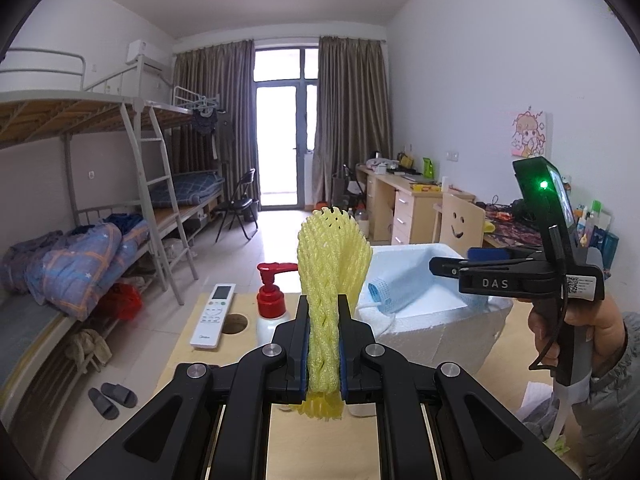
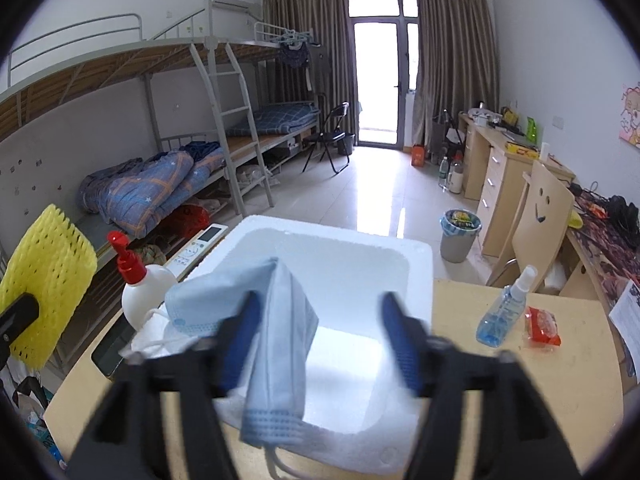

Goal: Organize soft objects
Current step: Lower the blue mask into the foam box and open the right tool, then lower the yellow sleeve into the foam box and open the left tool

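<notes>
My left gripper point(image 1: 324, 320) is shut on a yellow foam fruit net point(image 1: 330, 264), held upright above the wooden table, left of the white foam box point(image 1: 436, 332). The net also shows at the left of the right wrist view point(image 2: 46, 280). My right gripper point(image 2: 320, 336) is open above the foam box point(image 2: 416, 280). A light blue face mask point(image 2: 276, 320) hangs against its left finger, draped over the box's near left rim. In the left wrist view the mask point(image 1: 384, 292) lies on the box rim under the right gripper point(image 1: 440, 268).
A white pump bottle with a red top point(image 1: 270, 308) and a white remote point(image 1: 214, 316) stand left of the box. A blue spray bottle point(image 2: 504, 316) and a red packet point(image 2: 542, 326) lie on the table right of it. Bunk beds stand to the left, desks to the right.
</notes>
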